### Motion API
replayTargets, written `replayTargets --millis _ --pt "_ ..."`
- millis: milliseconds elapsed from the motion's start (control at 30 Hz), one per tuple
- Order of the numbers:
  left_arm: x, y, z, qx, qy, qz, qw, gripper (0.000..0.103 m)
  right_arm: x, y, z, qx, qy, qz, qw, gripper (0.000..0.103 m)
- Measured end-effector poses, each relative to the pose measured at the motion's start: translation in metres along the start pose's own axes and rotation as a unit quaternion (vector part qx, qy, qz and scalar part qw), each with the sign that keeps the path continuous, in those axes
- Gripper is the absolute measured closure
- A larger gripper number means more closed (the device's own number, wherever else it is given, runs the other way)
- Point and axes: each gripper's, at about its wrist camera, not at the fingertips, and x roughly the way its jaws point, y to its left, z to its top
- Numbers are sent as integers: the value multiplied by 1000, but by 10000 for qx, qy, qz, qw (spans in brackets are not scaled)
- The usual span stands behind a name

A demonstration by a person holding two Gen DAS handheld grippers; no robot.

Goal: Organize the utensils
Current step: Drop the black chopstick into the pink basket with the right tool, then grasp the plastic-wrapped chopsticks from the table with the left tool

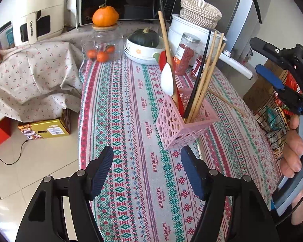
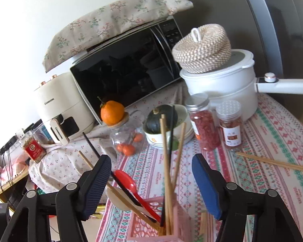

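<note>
Here my left gripper [image 1: 146,167] hangs over the table [image 1: 131,104], its jaws apart with only patterned cloth showing between them. Just ahead of it stands the pink holder [image 1: 178,127], a perforated square basket sitting upright on the cloth. Several wooden chopsticks [image 1: 207,74] and a black chopstick [image 1: 200,74] lean out of it toward the right, while a white spoon [image 1: 167,80] and a red spoon [image 1: 163,59] lean up on its left side beside a longer wooden stick.

My right gripper [image 2: 151,181] is poised above the same holder [image 2: 151,227], jaws wide apart and pressing on nothing; the chopsticks [image 2: 166,171] rise up through the gap between them without touching either pad. From the left wrist view that gripper [image 1: 276,74] shows at the right edge, off the side of the table, with my right hand [image 1: 295,147] wrapped on its handle.

One pair of wooden chopsticks [image 2: 272,162] lies flat on the cloth to the right of the holder, near two jars of red contents [image 2: 204,121]. Behind stand a white pot [image 2: 222,84] with a woven basket [image 2: 204,48] on top, a bowl holding a dark green squash [image 2: 161,119], and a glass jar [image 2: 125,139] topped by an orange [image 2: 112,112].
</note>
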Motion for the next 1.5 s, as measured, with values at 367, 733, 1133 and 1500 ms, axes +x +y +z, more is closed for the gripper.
replayTargets --millis 367,733,1133,1500 --pt "19 -30 -11 233 359 -127 9990 27 -31 -74 -14 58 776 -807 9937 19" --pt "55 -75 -21 421 740 -307 9959 27 -50 -117 -21 16 1164 -1211 9858 15" --pt "120 -116 -27 848 971 -485 9905 65 -53 -152 -22 464 1548 -1432 9764 15" --pt "119 -160 -34 1620 1327 -596 9760 88 -54 -174 -22 643 1901 -1608 9664 15"
